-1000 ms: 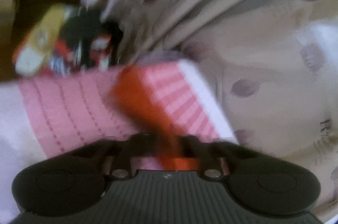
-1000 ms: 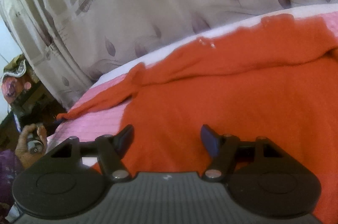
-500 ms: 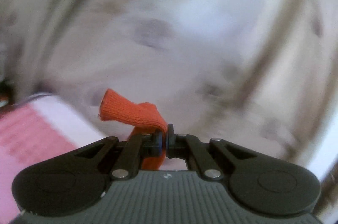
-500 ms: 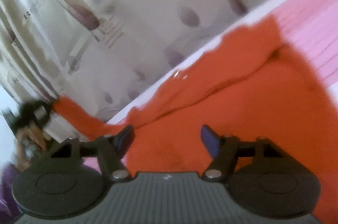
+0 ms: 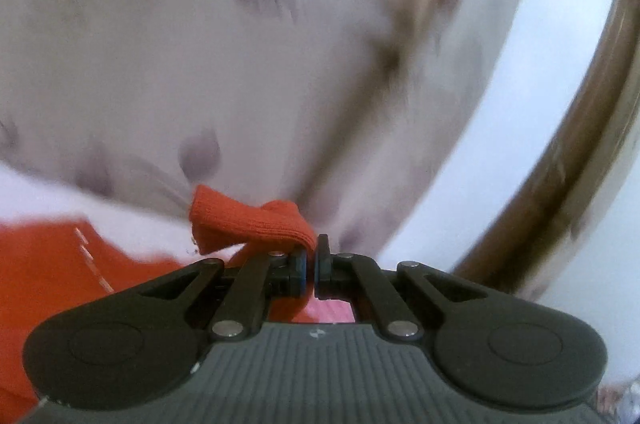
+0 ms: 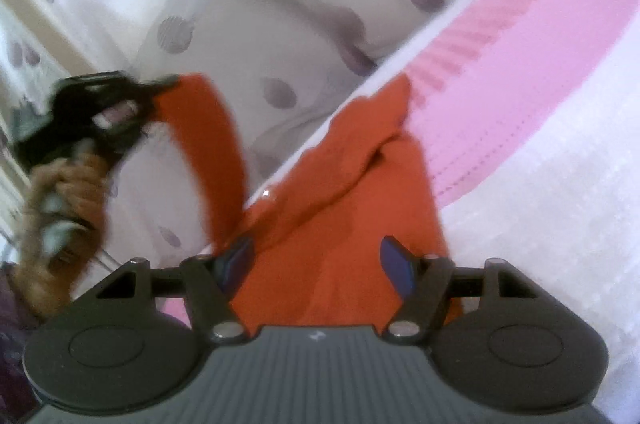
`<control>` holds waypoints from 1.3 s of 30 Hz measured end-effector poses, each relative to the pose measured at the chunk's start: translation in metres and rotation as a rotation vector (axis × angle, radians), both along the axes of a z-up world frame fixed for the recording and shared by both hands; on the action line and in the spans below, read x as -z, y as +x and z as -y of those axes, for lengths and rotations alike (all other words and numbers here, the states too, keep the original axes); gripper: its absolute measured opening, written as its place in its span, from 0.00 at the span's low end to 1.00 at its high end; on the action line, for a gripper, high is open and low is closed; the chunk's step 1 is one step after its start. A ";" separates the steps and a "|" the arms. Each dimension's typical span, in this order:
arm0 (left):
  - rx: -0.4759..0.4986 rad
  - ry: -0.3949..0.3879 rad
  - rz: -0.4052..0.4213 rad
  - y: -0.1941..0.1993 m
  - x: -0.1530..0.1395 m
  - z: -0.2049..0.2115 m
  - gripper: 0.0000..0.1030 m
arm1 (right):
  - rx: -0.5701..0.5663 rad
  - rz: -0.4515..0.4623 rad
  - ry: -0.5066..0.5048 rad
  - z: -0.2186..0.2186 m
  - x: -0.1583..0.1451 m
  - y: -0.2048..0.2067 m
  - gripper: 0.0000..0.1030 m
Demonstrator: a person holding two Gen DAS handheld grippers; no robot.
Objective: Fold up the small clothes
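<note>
Pale leaf-print curtain (image 5: 248, 35) behind; pink-and-white bedspread (image 6: 532, 127) below.

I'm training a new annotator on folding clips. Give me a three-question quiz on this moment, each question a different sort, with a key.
1. True or false: the left gripper is shut on the cuff of the orange garment's sleeve.
2. Multiple choice: the right gripper is (A) shut on the orange garment, (B) open over it with nothing pinched, (C) shut on the pink striped cloth.
3. Fill in: in the right wrist view, the sleeve hangs from the left gripper in front of the pale ____ with dark leaf prints.

Key: 1 true; 2 B; 3 curtain.
</note>
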State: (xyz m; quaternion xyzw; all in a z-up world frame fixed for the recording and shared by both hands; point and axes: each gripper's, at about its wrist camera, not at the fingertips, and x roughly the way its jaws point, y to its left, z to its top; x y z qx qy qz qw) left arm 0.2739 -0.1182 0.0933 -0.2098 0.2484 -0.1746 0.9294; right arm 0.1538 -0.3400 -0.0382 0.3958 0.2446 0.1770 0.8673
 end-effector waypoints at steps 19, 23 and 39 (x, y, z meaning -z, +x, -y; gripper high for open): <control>-0.053 0.031 0.013 -0.045 0.077 -0.052 1.00 | 0.004 0.007 0.121 0.015 0.008 -0.003 0.68; -0.169 0.046 -0.048 -0.073 0.109 -0.112 1.00 | -0.016 0.045 -0.233 -0.011 -0.038 0.024 0.68; -0.439 -0.074 -0.042 -0.094 0.142 -0.168 1.00 | 0.228 -0.137 -0.122 0.025 -0.019 0.166 0.45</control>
